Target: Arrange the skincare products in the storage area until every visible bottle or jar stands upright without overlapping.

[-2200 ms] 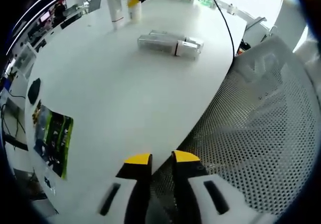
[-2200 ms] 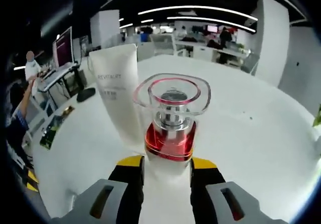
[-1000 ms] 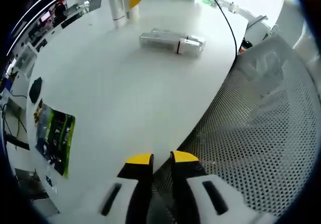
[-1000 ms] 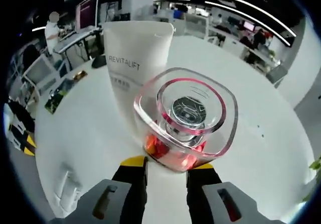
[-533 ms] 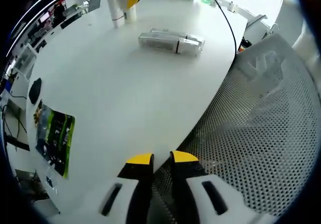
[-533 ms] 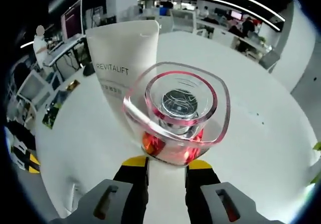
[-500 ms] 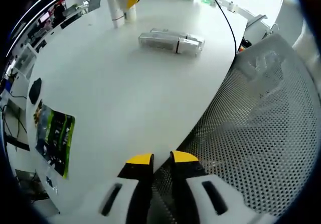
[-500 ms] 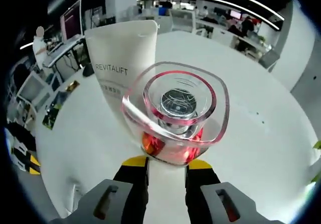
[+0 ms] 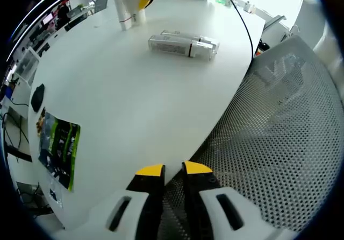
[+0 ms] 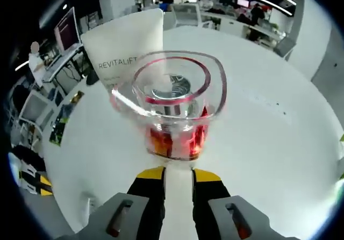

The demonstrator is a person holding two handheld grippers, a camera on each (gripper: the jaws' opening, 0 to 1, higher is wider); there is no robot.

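Right gripper view: the right gripper has its yellow-tipped jaws drawn close together, a narrow gap between them, pointing at the base of a red bottle with a clear square cap. The image is blurred around the bottle; whether the jaws grip its base cannot be told. The bottle's cap is towards the camera. Just behind it, on its left, stands a white tube lettered REVITALIFT, upright on the white table. Whether tube and bottle touch cannot be told.

Left gripper view: the left gripper hangs at the near edge of the table, its jaws nearly closed and holding nothing, partly over the mesh chair beside the table. Two silver bottles lie on their sides on the table, side by side and touching. Well beyond them, at the far end, the white tube stands upright, with the right gripper's yellow tip beside it. A green printed packet and a dark mouse lie near the table's left edge. A black cable crosses the far right part of the tabletop.
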